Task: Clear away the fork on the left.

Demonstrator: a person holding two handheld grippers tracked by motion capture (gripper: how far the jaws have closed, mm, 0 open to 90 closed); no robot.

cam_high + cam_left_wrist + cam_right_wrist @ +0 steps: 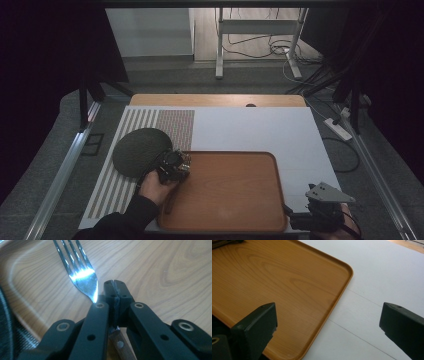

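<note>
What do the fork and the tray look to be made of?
Fork: polished metal head, bright glare on it; brown, riveted handle, probably wood. It is clamped in the left gripper. Tray: wood or wood-look laminate, smooth satin finish, visible grain.

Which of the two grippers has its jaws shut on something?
The left gripper, clamped on the fork over the wooden tray; the right gripper stands wide open with nothing between its jaws.

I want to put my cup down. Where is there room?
Most of the wooden tray is bare, right of the fork. The white board is free behind it and beside its right rim. The tray's left edge is crowded: left gripper, fork, round grey mat.
</note>
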